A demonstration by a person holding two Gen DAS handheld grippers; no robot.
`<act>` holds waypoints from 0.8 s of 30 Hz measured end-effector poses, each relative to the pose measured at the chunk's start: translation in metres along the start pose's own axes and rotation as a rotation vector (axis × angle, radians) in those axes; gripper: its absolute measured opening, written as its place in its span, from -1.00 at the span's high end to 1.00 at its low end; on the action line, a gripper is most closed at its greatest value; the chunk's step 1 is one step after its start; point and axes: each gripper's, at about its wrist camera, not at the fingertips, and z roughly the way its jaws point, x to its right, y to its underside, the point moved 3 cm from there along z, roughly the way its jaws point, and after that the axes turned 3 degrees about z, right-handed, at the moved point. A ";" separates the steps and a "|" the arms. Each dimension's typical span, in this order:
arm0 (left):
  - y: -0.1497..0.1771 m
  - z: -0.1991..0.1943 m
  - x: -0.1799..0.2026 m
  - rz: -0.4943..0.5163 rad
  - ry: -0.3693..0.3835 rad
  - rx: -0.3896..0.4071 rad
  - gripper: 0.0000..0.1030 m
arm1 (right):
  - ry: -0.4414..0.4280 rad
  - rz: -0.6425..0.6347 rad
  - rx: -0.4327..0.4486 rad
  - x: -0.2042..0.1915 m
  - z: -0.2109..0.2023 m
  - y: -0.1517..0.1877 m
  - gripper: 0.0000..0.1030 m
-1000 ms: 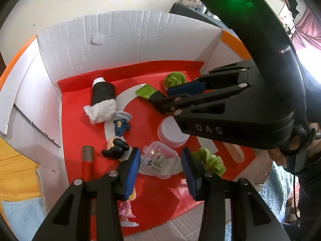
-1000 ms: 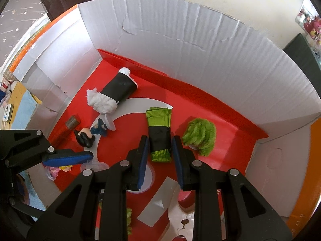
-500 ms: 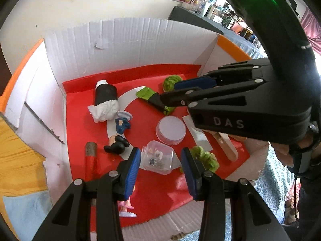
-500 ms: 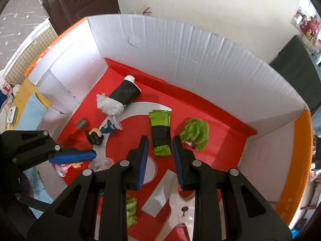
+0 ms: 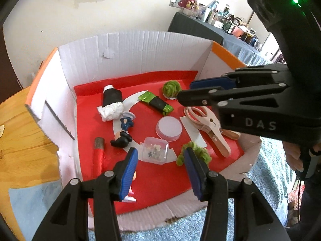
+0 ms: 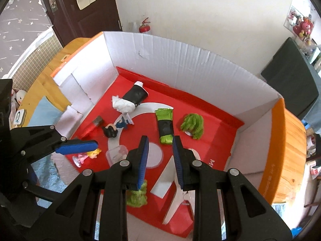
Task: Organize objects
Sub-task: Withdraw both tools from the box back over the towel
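Observation:
A cardboard box (image 5: 140, 48) with a red floor holds small objects. My left gripper (image 5: 161, 156) is open and empty, held above a small clear plastic case (image 5: 154, 149). My right gripper (image 6: 160, 146) is open and empty, above a green and black packet (image 6: 165, 126). In the left wrist view the right gripper (image 5: 184, 92) hangs over the box's right side. A clear round lid (image 5: 169, 127), a black and white roll (image 5: 111, 102) and a dark-haired figurine (image 5: 122, 134) lie on the floor.
Two green fuzzy balls (image 5: 170, 87) (image 5: 193, 153), a beige clip (image 5: 208, 124), a red stick (image 5: 98, 154) and a pink figurine (image 6: 86, 155) also lie in the box. The box stands on a wooden table (image 6: 293, 156). A blue cloth (image 5: 26, 202) lies at the left.
Both grippers have pulled back and up from the box, so more of the box and the room shows. Both stay open and empty. The objects have not moved.

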 end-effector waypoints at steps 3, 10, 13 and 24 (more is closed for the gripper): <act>-0.007 -0.002 -0.002 -0.001 -0.002 0.020 0.01 | -0.003 0.010 0.029 -0.008 -0.015 0.005 0.54; -0.004 -0.033 -0.014 -0.023 -0.031 0.095 -0.14 | -0.011 0.046 0.109 -0.009 -0.061 0.025 -0.45; 0.002 -0.043 -0.012 -0.037 -0.049 0.125 -0.24 | 0.023 0.035 0.169 -0.015 -0.080 0.035 -0.51; 0.031 -0.065 -0.002 -0.071 -0.101 0.198 -0.58 | 0.085 0.089 0.287 -0.033 -0.115 0.071 -0.65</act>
